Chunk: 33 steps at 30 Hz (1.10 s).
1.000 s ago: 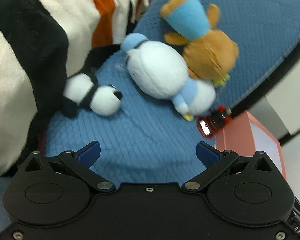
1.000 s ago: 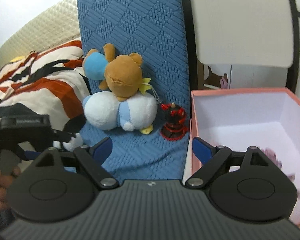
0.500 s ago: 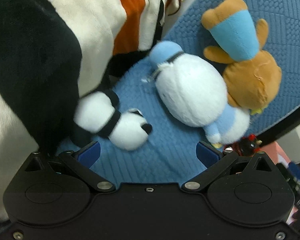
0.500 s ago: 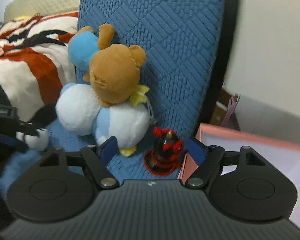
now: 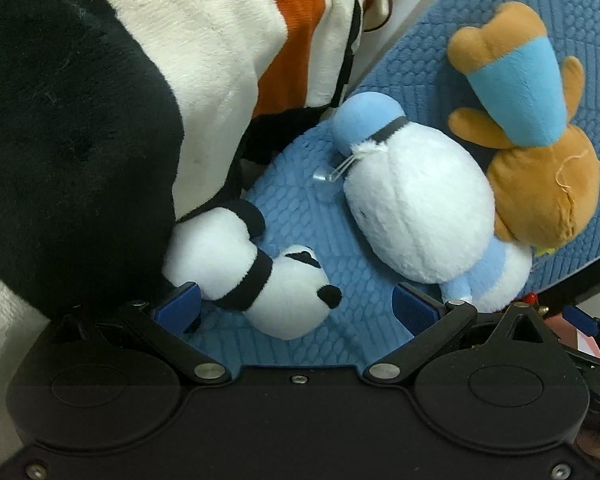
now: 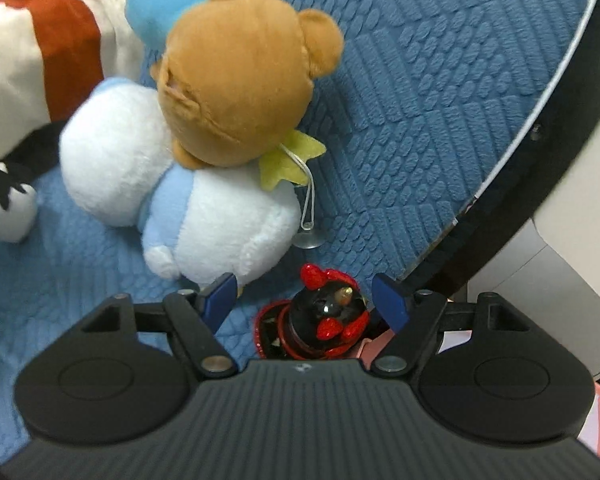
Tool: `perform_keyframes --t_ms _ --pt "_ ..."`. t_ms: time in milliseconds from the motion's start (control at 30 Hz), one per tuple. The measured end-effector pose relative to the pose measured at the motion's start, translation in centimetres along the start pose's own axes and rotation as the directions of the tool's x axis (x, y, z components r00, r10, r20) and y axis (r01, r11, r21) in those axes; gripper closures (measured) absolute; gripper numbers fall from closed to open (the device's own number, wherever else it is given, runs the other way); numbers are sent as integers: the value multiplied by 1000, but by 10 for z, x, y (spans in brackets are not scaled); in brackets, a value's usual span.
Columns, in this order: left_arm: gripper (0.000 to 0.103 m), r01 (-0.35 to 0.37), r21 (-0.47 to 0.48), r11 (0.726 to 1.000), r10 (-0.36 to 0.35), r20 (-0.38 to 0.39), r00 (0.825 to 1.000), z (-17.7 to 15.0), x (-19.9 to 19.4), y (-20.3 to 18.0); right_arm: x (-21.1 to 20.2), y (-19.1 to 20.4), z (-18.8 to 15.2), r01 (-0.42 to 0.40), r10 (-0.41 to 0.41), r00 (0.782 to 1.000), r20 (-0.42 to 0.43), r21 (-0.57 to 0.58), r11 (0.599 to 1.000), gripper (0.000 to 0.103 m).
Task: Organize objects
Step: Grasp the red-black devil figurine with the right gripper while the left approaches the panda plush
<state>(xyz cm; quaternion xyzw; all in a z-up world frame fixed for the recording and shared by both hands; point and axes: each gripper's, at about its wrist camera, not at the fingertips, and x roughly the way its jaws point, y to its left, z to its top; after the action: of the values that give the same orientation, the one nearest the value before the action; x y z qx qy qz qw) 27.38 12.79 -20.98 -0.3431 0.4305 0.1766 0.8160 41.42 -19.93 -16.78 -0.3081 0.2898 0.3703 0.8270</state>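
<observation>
Both grippers have closed in on their toys. The left gripper, spread, now brackets the panda beside the blanket; the right gripper, spread, brackets the red figure near the mat's edge. Neither pinches yet, so both grasps look imminent.

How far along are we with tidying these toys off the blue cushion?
Nothing looks put away yet. All four toys lie on the blue quilted cushion: brown plush bear, white-and-blue plush, small panda plush and glossy red-and-black figure. In hand: the left gripper straddles the panda and the right gripper straddles the figure, both open, neither gripping. Left: grasp and move all four.
</observation>
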Motion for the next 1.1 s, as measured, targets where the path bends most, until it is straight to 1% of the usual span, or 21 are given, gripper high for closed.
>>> perform_keyframes --t_ms 133,233,300,400,467,500,533,567,733,800,867,900,967,1033,1100 --pt "1 -19 -15 1000 19 1 1000 4 6 2 18 -3 5 17 -16 998 -59 9 1000 28" --pt "2 -36 -12 999 36 6 999 6 10 2 32 3 6 36 -38 993 -109 -20 999 28" --pt "4 -56 -4 998 56 11 998 5 12 0 39 6 6 59 -63 989 -136 -40 997 31" --pt "9 -91 21 996 90 24 996 3 15 -3 45 9 5 82 -92 983 -160 -64 995 35" --pt "23 -122 37 992 120 39 992 1 15 -5 46 8 4 109 -118 979 -166 -65 992 45" --pt "26 -137 44 990 135 45 990 1 14 -5 45 8 4 120 -129 978 -164 -60 991 45" --pt "28 -144 53 988 141 48 989 0 14 -5 43 8 4 114 -121 979 -164 -52 992 46" --pt "31 -139 67 988 135 52 989 -1 13 -6 42 7 3 106 -112 980 -162 -49 993 46" --pt "36 -138 123 983 132 62 989 -8 10 -15 32 9 -1 109 -112 983 -144 -26 994 46" --pt "42 -121 144 982 114 56 992 -13 7 -18 25 11 -3 107 -110 985 -133 -27 994 47" --pt "45 -103 158 982 96 51 994 -17 3 -22 17 11 -4 105 -106 987 -123 -17 994 48" --pt "46 -83 165 983 77 43 996 -19 2 -23 12 12 -6 100 -100 988 -116 -5 995 52" --pt "56 -50 181 982 47 20 999 -24 -1 -25 3 13 -11 94 -90 989 -113 29 995 53" --pt "61 -44 196 980 41 18 999 -28 -3 -28 -6 16 -16 103 -97 990 -105 58 993 53" --pt "62 -24 205 978 23 11 1000 -33 -6 -30 -14 22 -21 106 -100 990 -98 56 993 53"
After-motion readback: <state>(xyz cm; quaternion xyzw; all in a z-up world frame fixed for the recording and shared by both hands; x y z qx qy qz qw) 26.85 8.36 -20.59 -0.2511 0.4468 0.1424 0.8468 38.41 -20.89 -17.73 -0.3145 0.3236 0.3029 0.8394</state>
